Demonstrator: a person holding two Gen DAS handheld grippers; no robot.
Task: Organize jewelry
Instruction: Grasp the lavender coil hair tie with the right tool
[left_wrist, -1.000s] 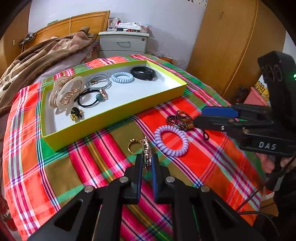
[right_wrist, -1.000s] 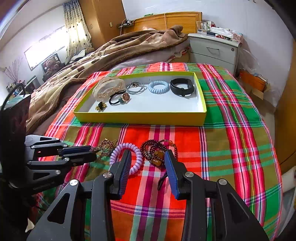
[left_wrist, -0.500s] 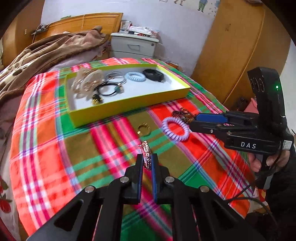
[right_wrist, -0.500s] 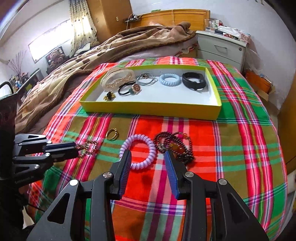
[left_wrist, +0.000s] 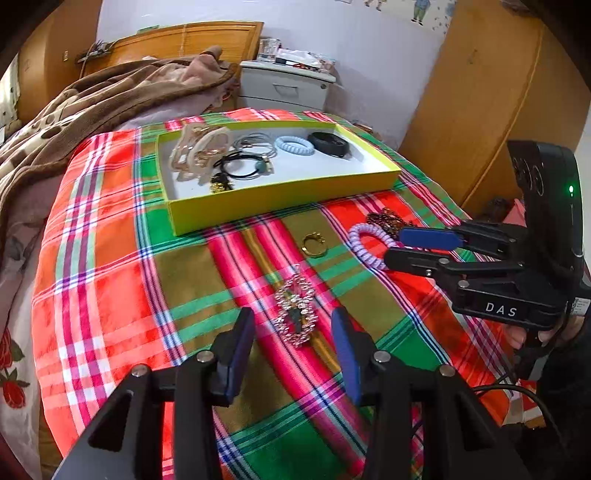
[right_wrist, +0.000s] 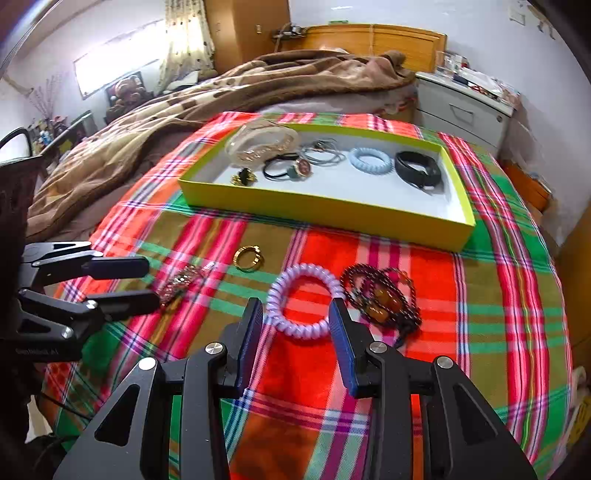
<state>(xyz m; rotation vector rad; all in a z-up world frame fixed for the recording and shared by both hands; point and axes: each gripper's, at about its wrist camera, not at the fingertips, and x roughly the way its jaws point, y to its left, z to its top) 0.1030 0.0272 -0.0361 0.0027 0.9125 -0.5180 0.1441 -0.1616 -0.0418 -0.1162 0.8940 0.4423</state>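
Note:
A yellow tray (left_wrist: 280, 195) (right_wrist: 332, 214) on the plaid bedspread holds several hair ties and bracelets. My left gripper (left_wrist: 293, 332) is open and empty; a sparkly rhinestone brooch (left_wrist: 295, 310) (right_wrist: 181, 282) lies flat on the cloth just ahead of its fingertips. A gold ring (left_wrist: 314, 245) (right_wrist: 248, 257), a lilac spiral hair tie (left_wrist: 369, 245) (right_wrist: 304, 299) and a dark beaded bracelet (left_wrist: 388, 219) (right_wrist: 380, 299) lie loose on the cloth. My right gripper (right_wrist: 295, 323) is open, hovering over the near edge of the lilac hair tie.
A brown blanket (right_wrist: 221, 92) is heaped on the bed behind the tray. A white nightstand (left_wrist: 284, 86) and a wooden wardrobe (left_wrist: 480, 110) stand beyond. The bedspread drops off at the left edge (left_wrist: 33, 332) and near edge.
My left gripper carried the brooch back away from the tray, then opened and let it go onto the cloth. The right gripper stays open by the lilac hair tie.

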